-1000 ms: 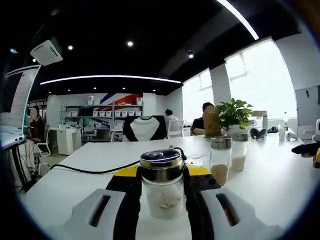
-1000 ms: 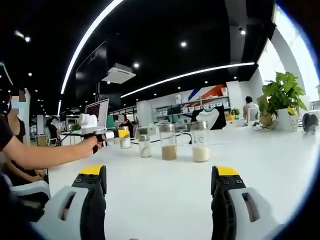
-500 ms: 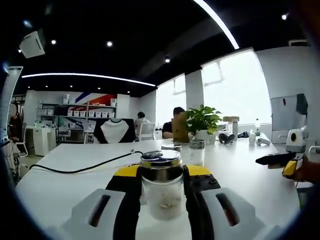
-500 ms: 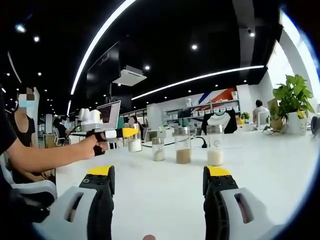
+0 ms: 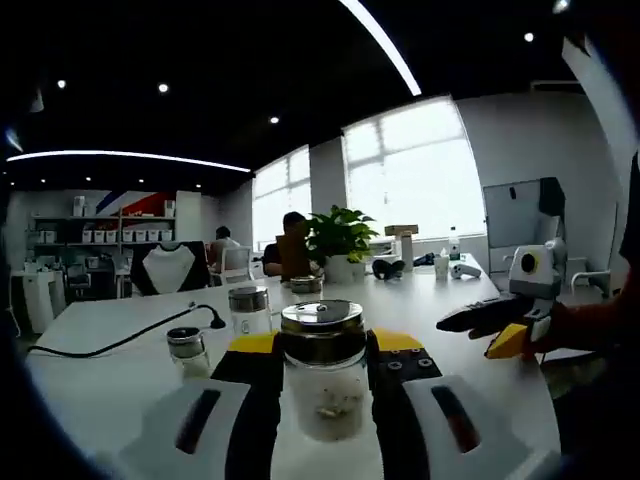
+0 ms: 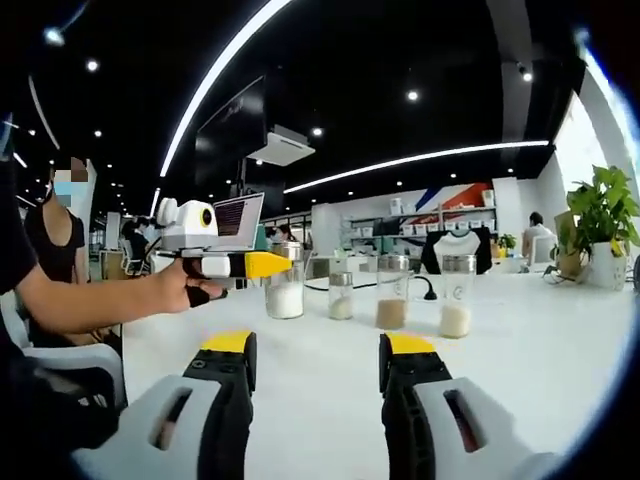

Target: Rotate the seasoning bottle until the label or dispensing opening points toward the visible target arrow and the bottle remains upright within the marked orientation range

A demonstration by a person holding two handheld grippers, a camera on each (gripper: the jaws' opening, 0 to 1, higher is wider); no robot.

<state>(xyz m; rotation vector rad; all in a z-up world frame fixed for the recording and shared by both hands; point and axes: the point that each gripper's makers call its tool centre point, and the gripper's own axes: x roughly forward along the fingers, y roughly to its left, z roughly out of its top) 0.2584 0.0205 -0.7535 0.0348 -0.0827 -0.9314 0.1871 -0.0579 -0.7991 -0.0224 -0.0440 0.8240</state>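
In the left gripper view, my left gripper clamps an upright glass seasoning bottle with a metal cap between its jaws. Three more jars stand beyond on the white table, near a black cable. The right gripper enters from the right.

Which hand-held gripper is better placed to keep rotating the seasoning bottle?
Left. The left hand-held gripper is shut on the seasoning bottle, upright between its jaws. The right hand-held gripper is open, holding nothing.
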